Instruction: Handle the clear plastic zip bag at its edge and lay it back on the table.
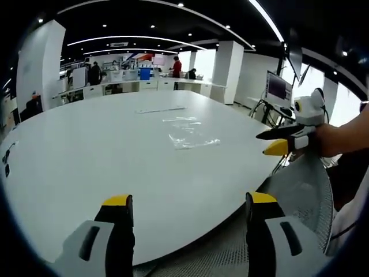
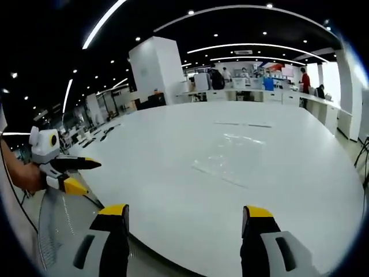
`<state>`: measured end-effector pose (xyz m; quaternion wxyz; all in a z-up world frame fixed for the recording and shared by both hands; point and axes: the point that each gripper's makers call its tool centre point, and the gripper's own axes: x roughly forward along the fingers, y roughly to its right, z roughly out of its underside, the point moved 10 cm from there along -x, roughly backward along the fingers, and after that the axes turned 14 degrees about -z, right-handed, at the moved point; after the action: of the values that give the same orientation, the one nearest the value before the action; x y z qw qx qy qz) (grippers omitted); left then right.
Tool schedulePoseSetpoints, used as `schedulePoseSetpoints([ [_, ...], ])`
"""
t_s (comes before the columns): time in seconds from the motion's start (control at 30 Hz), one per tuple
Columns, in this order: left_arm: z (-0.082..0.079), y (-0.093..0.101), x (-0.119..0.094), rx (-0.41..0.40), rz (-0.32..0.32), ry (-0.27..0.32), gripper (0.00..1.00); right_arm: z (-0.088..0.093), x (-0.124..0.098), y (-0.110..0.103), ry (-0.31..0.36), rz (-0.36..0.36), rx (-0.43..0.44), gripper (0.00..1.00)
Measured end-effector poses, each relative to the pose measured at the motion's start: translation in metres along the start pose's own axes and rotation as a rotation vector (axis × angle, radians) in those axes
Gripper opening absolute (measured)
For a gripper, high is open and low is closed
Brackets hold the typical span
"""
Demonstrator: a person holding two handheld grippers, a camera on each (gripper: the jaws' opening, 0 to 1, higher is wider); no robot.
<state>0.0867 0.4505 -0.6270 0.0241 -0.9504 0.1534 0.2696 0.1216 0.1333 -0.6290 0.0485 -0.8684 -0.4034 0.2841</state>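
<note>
Both claws wide and empty, the clear zip bag flat on the bench and well out of reach

The clear plastic zip bag (image 1: 193,138) lies flat near the middle of the white bench (image 1: 86,156), with a second clear film piece (image 1: 181,120) just beyond it and a thin strip (image 1: 161,109) farther back. The left claw (image 1: 190,202) and the right claw (image 2: 184,210) both hover over the near edge with jaws spread wide and nothing between them. The main risk, as I judge it, is the bag's poor visibility: it barely stands out from the bench, so a claw may close on the neighbouring film or miss the edge. A flat film also gives the jaws little to catch, so it may slide away or crumple rather than lift.
</note>
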Motion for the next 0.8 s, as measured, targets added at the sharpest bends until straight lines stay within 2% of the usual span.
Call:
schedulePoseSetpoints([
  [0.8, 0.0012, 0.0005, 0.0017, 0.014, -0.009, -0.009, 0.78, -0.0021, -0.0002, -0.0025, 0.012, -0.002, 0.011, 0.79],
])
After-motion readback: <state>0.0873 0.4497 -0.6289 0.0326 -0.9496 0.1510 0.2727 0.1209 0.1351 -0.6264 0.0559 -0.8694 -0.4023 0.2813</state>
